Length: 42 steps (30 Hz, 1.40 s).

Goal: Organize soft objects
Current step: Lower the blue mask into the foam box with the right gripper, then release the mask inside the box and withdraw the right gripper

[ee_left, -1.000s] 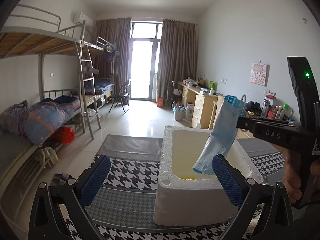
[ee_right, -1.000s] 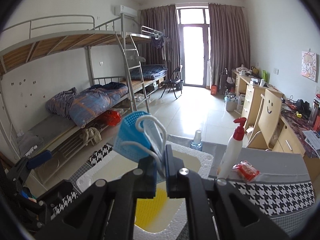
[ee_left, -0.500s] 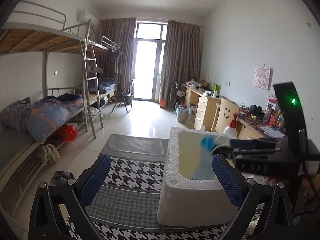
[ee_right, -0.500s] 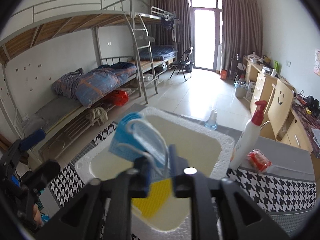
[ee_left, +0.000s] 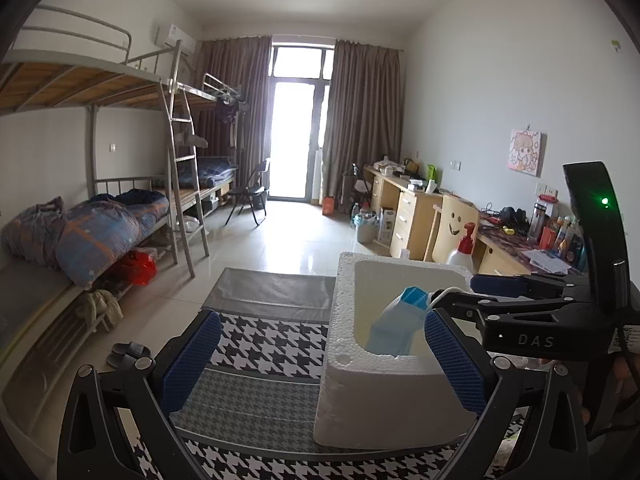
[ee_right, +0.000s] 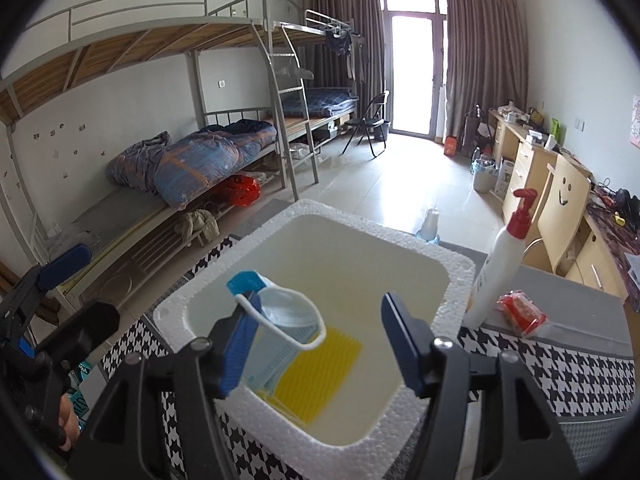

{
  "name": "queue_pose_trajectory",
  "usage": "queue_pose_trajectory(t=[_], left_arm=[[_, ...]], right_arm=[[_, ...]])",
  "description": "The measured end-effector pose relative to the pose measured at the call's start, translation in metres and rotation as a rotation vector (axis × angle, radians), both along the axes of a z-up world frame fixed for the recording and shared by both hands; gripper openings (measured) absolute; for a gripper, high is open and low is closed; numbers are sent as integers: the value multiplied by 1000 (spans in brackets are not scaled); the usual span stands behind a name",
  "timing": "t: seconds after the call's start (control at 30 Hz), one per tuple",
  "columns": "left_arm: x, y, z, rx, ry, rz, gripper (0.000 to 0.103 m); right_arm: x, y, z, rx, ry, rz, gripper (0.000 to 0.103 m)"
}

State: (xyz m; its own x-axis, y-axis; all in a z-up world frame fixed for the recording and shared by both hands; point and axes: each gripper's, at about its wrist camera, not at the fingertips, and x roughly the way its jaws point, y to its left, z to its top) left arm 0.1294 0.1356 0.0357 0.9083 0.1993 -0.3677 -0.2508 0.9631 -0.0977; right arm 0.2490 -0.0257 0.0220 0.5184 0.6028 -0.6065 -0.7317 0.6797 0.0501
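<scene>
1. Fingers on my right gripper (ee_right: 316, 344) are opening; face mask (ee_right: 280, 340) hangs against one pad, inside the foam box (ee_right: 400, 236).
2. Left gripper (ee_left: 320, 364) spread wide, empty.
3. Pump bottle (ee_right: 500, 264) and red packet (ee_right: 520, 314) beside the box.

A dormitory room — metal bunk beds (ee_right: 208, 92), desks (ee_left: 412, 208) along one wall.

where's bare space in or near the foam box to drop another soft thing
Inside the foam box, the pale floor toward the far wall and the pump bottle side is bare. The near corner is crowded: a yellow pad, a blue mask and the right gripper, jaws opening. Left of the box, the checked mat is free.
</scene>
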Motion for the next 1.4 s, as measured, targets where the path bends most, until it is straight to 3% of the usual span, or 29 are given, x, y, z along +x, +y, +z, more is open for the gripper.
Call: queue_pose_trajectory(t=[0.1, 0.27, 0.63, 1.03, 1.4], left_arm=[[-2, -1, 2, -3, -6, 4, 102], [-2, -3, 1, -2, -3, 1, 102], [6, -16, 1, 10, 18, -21, 102], [16, -29, -5, 18, 52, -77, 102], [15, -32, -4, 28, 44, -96, 102]], right_arm=[[-4, -4, 4, 17, -6, -2, 71], [-8, -17, 14, 64, -39, -7, 86], [-4, -30, 13, 77, -21, 1, 87], [-4, -46, -9, 1, 21, 17, 87], [-8, -60, -6, 98, 104, 136, 87]])
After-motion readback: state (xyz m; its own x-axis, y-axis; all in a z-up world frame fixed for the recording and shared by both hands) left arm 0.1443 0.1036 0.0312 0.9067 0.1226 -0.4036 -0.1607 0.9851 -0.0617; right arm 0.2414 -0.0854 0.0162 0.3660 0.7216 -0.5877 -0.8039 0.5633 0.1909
